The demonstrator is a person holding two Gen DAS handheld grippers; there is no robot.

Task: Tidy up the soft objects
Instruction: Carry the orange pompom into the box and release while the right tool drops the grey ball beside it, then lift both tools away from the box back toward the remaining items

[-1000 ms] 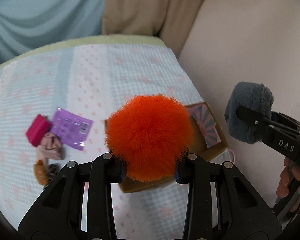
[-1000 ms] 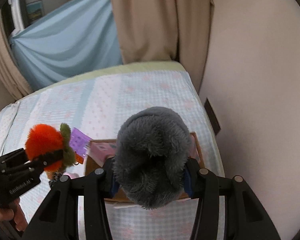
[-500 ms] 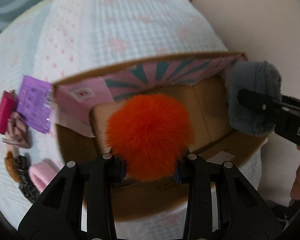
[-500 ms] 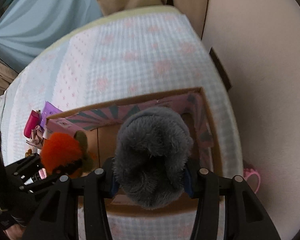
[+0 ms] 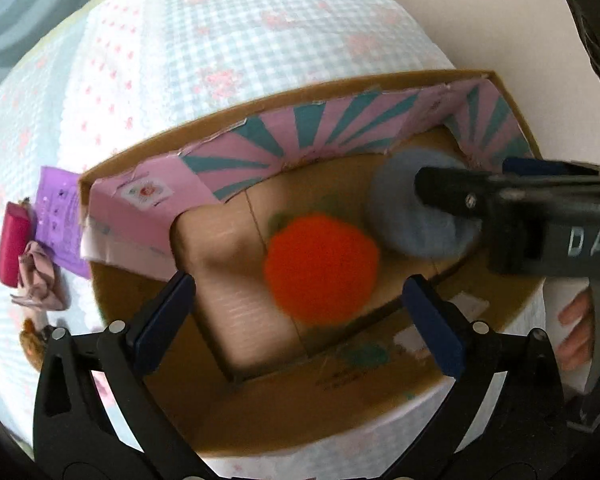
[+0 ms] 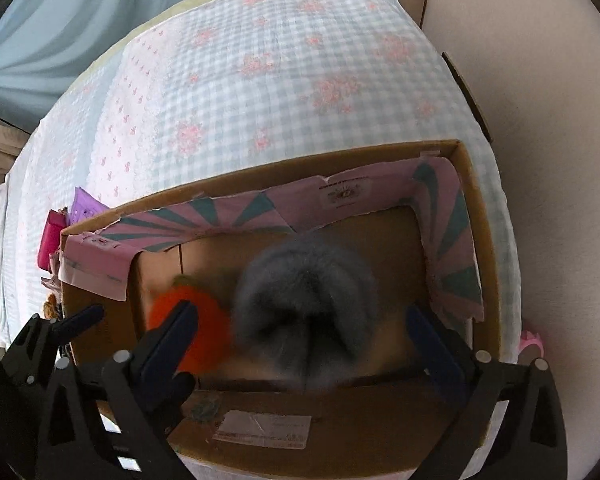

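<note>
An open cardboard box (image 5: 284, 92) with pink and teal flaps sits on the checked bedspread; it also shows in the right wrist view (image 6: 476, 208). A fuzzy orange toy (image 5: 320, 268) is blurred inside the box, free of my left gripper (image 5: 300, 312), whose jaws stand wide open above it. A fuzzy grey toy (image 6: 306, 300) is blurred in the box beside the orange toy (image 6: 204, 332). My right gripper (image 6: 300, 332) is open around and above it. In the left wrist view the grey toy (image 5: 412, 208) lies behind the right gripper's finger.
Small items lie on the bed left of the box: a purple packet (image 5: 58, 216), a red pouch (image 5: 14, 252), a pink bow (image 5: 38, 280) and brown scrunchies (image 5: 30, 340). A beige wall (image 6: 560, 160) is on the right. A pink item (image 6: 532, 340) lies at the bed's right edge.
Both grippers have opened over the box. The orange and grey toys have left the jaws and dropped into the box, blurred by motion.
</note>
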